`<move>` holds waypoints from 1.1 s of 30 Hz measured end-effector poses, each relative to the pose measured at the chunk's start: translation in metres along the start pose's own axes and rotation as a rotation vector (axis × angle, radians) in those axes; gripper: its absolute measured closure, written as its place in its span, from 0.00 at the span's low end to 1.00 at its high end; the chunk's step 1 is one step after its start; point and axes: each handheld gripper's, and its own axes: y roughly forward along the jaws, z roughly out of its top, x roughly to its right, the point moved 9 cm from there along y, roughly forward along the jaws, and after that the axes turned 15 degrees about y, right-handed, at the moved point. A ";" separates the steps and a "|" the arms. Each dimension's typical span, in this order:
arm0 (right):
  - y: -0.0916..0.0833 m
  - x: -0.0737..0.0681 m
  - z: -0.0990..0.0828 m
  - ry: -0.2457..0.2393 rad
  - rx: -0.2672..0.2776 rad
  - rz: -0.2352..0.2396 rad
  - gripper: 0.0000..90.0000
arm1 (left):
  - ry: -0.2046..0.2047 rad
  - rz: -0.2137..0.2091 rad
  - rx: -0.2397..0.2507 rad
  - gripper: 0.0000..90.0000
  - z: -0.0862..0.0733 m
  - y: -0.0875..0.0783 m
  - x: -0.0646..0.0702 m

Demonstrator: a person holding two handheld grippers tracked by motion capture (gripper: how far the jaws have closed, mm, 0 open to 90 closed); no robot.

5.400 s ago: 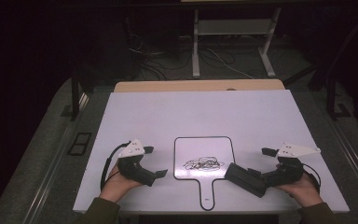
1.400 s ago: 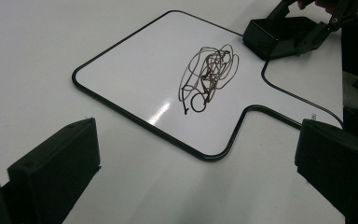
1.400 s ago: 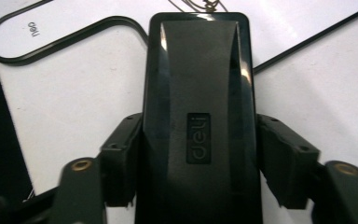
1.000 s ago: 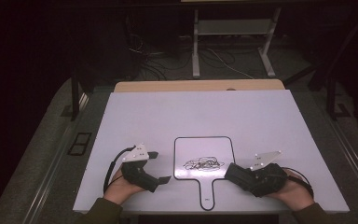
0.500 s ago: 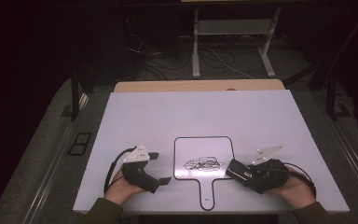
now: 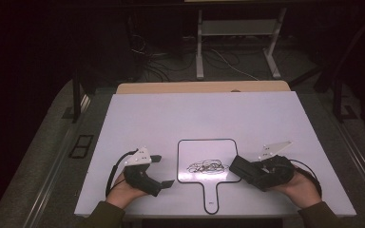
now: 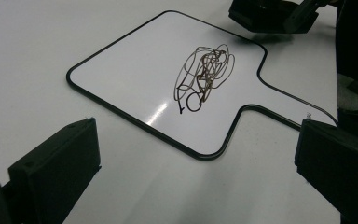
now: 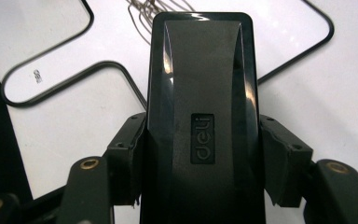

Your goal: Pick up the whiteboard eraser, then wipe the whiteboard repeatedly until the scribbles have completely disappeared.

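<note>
Black eraser [image 8: 202,116] embossed "deli", clenched in right gripper [image 6: 247,170] at whiteboard's [image 6: 208,156] 3 o'clock edge; left gripper [image 6: 159,172] released at 9 o'clock; white table [image 6: 195,114], dark room

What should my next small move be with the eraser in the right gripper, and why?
Probably slide the right gripper a little further left onto the whiteboard, so the eraser meets the scribble. The eraser is clamped between the fingers, its front end just over the board's right edge, and the scribble looks unwiped.
</note>
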 end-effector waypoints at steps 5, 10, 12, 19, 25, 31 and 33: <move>-0.003 -0.002 0.006 0.012 0.013 0.014 0.43 | 0.003 0.011 -0.005 0.00 0.000 0.000 0.000; -0.003 -0.003 0.014 0.015 0.017 0.032 0.43 | 0.005 0.023 -0.005 0.00 0.000 -0.002 -0.001; -0.003 -0.003 0.017 0.015 0.022 0.042 0.43 | 0.004 0.023 -0.003 0.00 0.000 -0.002 -0.001; -0.002 -0.003 0.029 0.025 0.035 0.054 0.43 | 0.005 0.008 0.003 0.00 0.001 0.000 0.001; 0.007 -0.003 0.042 0.007 0.032 0.051 0.43 | -0.001 0.016 0.006 0.00 0.002 -0.001 0.000; 0.017 -0.002 0.054 -0.008 0.020 0.040 0.43 | 0.006 0.024 0.003 0.00 0.002 -0.001 0.000; 0.021 -0.001 0.058 -0.002 0.016 0.040 0.43 | 0.003 0.023 0.005 0.00 0.002 -0.001 0.000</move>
